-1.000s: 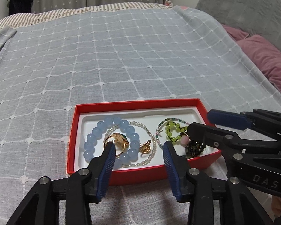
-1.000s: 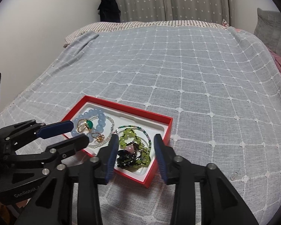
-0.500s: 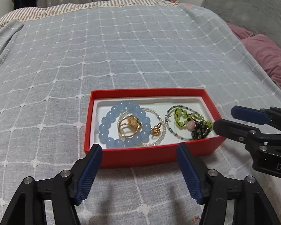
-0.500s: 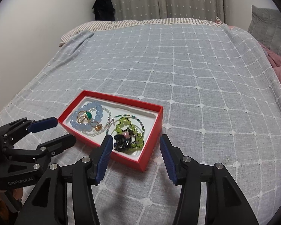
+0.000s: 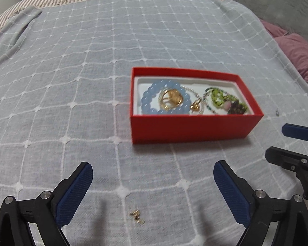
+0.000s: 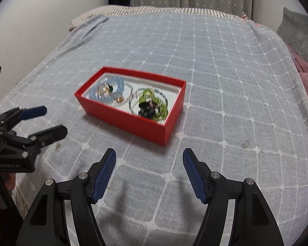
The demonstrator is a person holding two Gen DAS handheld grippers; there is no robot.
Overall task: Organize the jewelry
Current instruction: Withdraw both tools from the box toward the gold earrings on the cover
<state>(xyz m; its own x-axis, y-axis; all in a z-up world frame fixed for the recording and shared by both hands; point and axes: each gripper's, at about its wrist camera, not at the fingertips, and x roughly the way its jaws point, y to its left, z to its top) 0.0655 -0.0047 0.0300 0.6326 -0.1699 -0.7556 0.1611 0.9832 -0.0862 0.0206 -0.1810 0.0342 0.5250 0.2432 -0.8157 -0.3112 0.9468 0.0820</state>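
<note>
Bedspread (image 5: 92, 61): one red box (image 5: 186, 127) now farther from two withdrawn grippers, left (image 5: 153, 176) and right (image 6: 149, 160), jaws just opened, nothing between.

Open bedspread (image 5: 71, 102) lay all round red box (image 5: 191, 127); only tiny gold piece (image 5: 136, 217) below my left gripper (image 5: 153, 176). Pillows (image 5: 297, 53) crowded right edge.
</note>
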